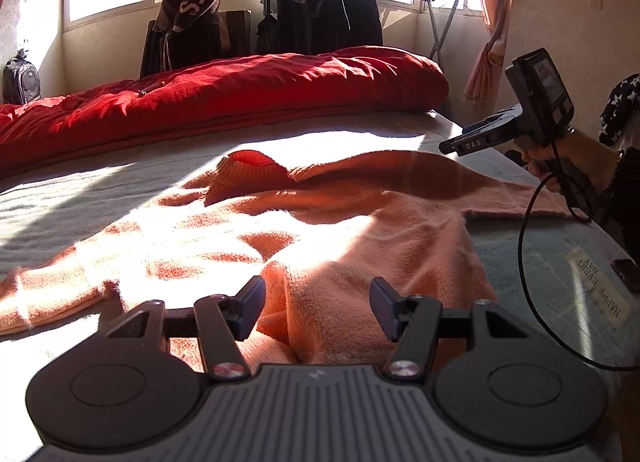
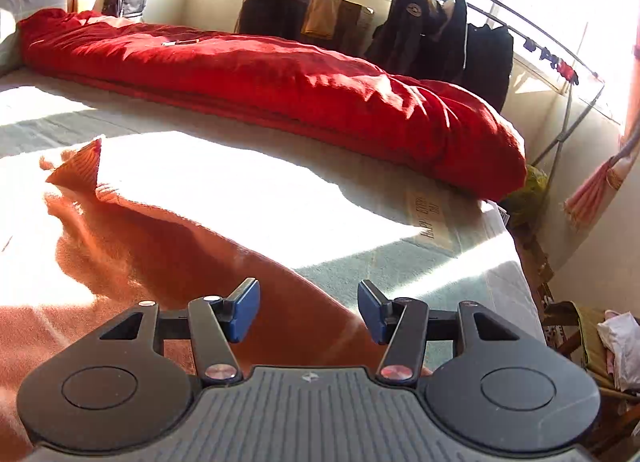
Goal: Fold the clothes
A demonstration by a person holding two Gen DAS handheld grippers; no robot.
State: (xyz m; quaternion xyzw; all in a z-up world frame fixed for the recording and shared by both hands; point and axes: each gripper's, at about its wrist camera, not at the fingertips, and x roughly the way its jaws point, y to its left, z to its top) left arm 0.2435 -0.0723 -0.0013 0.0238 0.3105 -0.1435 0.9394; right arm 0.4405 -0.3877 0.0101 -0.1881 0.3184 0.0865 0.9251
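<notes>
An orange knit sweater (image 1: 320, 222) lies spread on the bed, collar (image 1: 248, 170) toward the far side, one sleeve out to the left and one to the right. My left gripper (image 1: 318, 310) is open and empty, just above the sweater's near hem. My right gripper (image 2: 308, 312) is open and empty over the right sleeve (image 2: 160, 246). In the left wrist view the right gripper (image 1: 480, 140) hovers above that sleeve at the right, held by a hand.
A rolled red quilt (image 1: 224, 98) lies along the bed's far side. The grey-green bed sheet (image 1: 540, 262) has a printed label. A clothes rack (image 1: 328, 10) with dark jackets stands by the window. A backpack (image 1: 22, 78) sits at far left. A stool with cloth (image 2: 600, 342) stands at the bed's right.
</notes>
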